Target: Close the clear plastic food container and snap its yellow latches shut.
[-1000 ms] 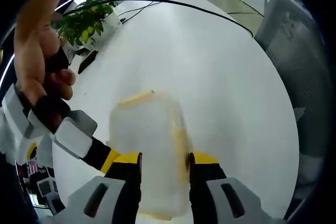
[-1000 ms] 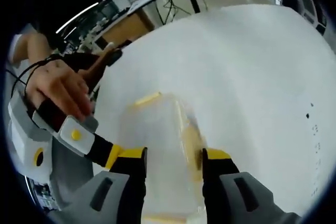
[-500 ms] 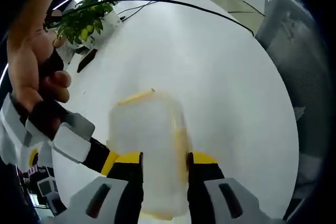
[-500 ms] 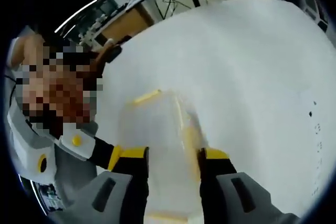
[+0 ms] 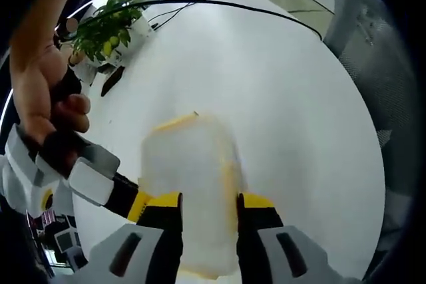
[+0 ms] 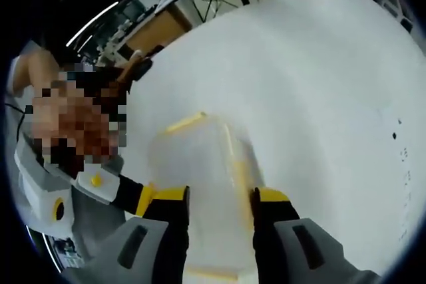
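As its two yellow-tipped jaws rise from the bottom of the left gripper view, the left gripper (image 5: 205, 205) stands parted with the near end of the clear container (image 5: 190, 184) lying between the jaws; whether the pads actually bear on the walls cannot be told. The container sits at lower centre of the frame on the white table (image 5: 279, 98), its long axis running straight away from the jaws toward the upper middle. One yellow latch (image 5: 174, 123) lies across the far end, and a second yellow strip runs along the right side, just beside the right jaw. In the right gripper view the right gripper (image 6: 220, 203) is likewise spread astride the near end of the container (image 6: 200, 164), with a far-end latch (image 6: 186, 122) at centre and a side strip reaching down to the right jaw. Judged from this, the side latch is nearest either tool, and the far latch lies ahead along the axis. A hand (image 5: 46, 91) on the other tool fills the left of the left gripper view; a potted plant (image 5: 106, 24) stands at upper left.
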A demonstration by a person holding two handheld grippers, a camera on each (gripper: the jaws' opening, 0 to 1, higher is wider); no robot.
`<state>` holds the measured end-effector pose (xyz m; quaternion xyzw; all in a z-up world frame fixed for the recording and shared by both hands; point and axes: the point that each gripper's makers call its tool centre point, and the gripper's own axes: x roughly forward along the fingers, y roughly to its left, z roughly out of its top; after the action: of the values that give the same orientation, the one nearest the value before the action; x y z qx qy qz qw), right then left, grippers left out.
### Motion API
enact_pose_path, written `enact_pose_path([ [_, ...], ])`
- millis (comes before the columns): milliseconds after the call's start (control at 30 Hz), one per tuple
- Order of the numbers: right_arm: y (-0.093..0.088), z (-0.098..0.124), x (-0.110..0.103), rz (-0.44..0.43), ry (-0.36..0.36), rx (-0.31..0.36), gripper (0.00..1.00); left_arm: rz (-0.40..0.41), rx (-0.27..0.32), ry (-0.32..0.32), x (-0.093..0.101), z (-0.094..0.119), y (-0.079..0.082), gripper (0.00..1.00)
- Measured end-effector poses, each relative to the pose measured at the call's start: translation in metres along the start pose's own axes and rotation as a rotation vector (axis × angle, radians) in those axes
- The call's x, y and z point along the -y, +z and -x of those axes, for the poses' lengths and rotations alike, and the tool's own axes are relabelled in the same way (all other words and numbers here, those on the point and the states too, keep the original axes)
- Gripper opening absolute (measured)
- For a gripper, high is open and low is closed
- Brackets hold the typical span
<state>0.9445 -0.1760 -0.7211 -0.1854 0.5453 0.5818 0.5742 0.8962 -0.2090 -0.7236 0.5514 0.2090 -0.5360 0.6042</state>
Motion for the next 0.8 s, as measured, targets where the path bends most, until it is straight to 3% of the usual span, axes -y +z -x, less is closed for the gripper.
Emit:
enact_pose_path([
  [233, -0.004, -0.002, -0.008, -0.016, 0.003, 0.011, 0.35, -0.033, 0.017, -0.015, 0.011, 0.006, 0.003, 0.25],
  [333, -0.002, -0.001, -0.002, -0.028, -0.006, 0.014, 0.36, -0.056, 0.023, -0.011, 0.012, 0.008, 0.004, 0.26],
  [567, -0.001, 0.001, -0.003, 0.015, -0.043, 0.000, 0.36, -0.096, 0.030, -0.018, 0.012, 0.009, 0.003, 0.30],
  [800, 0.002, 0.006, -0.007, 0.029, -0.078, 0.034, 0.38, -0.069, 0.070, -0.001, 0.010, 0.022, 0.015, 0.35],
])
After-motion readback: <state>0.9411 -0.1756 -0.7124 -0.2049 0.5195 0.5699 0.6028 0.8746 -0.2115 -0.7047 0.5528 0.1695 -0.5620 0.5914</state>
